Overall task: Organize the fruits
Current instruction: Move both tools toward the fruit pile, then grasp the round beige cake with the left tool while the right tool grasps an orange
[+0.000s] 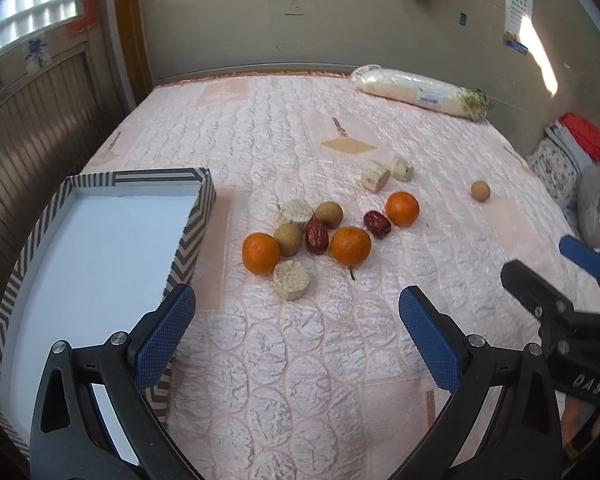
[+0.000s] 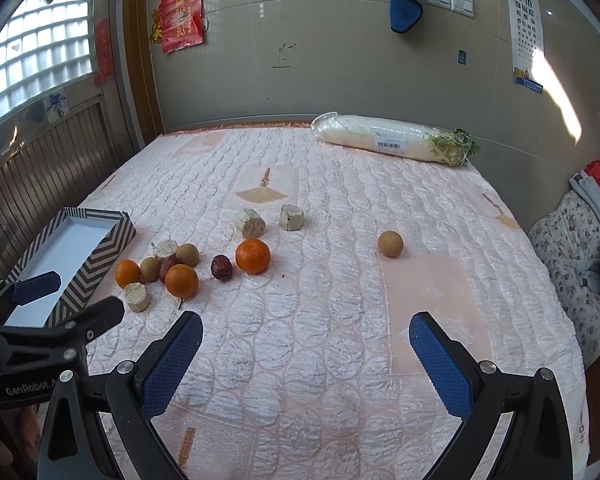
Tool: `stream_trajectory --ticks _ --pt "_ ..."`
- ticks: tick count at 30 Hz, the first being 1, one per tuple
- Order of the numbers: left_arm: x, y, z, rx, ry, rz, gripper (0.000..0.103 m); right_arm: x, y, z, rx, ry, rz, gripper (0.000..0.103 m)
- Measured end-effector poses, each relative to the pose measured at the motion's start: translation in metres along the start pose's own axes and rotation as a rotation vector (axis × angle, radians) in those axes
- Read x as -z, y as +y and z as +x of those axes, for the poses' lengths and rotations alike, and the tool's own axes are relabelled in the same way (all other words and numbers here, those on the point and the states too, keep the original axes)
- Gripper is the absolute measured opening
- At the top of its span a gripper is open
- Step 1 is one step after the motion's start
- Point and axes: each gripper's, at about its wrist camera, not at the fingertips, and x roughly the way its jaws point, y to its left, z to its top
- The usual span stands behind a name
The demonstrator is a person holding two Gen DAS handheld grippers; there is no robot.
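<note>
Three tangerines (image 1: 261,253) (image 1: 349,245) (image 1: 402,208), two red dates (image 1: 316,236) (image 1: 377,224), brown longans (image 1: 287,239) and pale cut chunks (image 1: 291,280) lie clustered on the pink quilt. One longan (image 2: 390,243) lies apart to the right. A striped box (image 1: 80,248) with a white inside stands at the left, empty. My left gripper (image 1: 296,312) is open, low over the quilt just short of the cluster. My right gripper (image 2: 306,340) is open and empty, to the right of the cluster.
A wrapped white radish (image 2: 392,140) lies at the far edge of the bed near the wall. Folded clothes and pillows (image 2: 580,232) are piled at the right. A wood-panelled wall (image 1: 28,128) runs along the left side.
</note>
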Motion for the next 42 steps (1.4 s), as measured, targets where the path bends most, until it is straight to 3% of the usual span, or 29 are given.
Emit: stream_trajectory --ticks 5,13,18,24,27,29,32,42 --pt "0.003 -0.001 0.014 0.047 0.051 0.027 0.102 0.001 0.000 0.010 -0.016 0.012 -0.010 0.097" --pt "0.001 0.003 0.030 0.058 0.072 0.034 0.102 0.003 0.004 0.027 -0.020 0.042 -0.047 0.088" --pt "-0.002 0.008 0.039 0.068 0.078 0.029 0.096 0.003 0.002 0.032 -0.039 0.054 -0.040 0.075" --pt "-0.002 0.005 0.050 0.083 0.098 0.065 0.077 0.003 0.006 0.040 -0.082 0.067 -0.041 0.068" --pt "-0.002 0.006 0.056 0.099 0.118 0.062 0.054 0.001 0.009 0.044 -0.115 0.072 -0.047 0.062" --pt "-0.002 0.010 0.060 0.102 0.132 0.052 0.035 0.000 0.013 0.048 -0.145 0.082 -0.056 0.052" --pt "-0.002 0.014 0.061 0.087 0.128 0.052 0.025 -0.001 0.020 0.054 -0.200 0.094 -0.066 0.049" --pt "-0.003 0.019 0.058 0.099 0.123 0.038 0.025 -0.009 0.057 0.079 -0.313 0.130 -0.120 0.047"
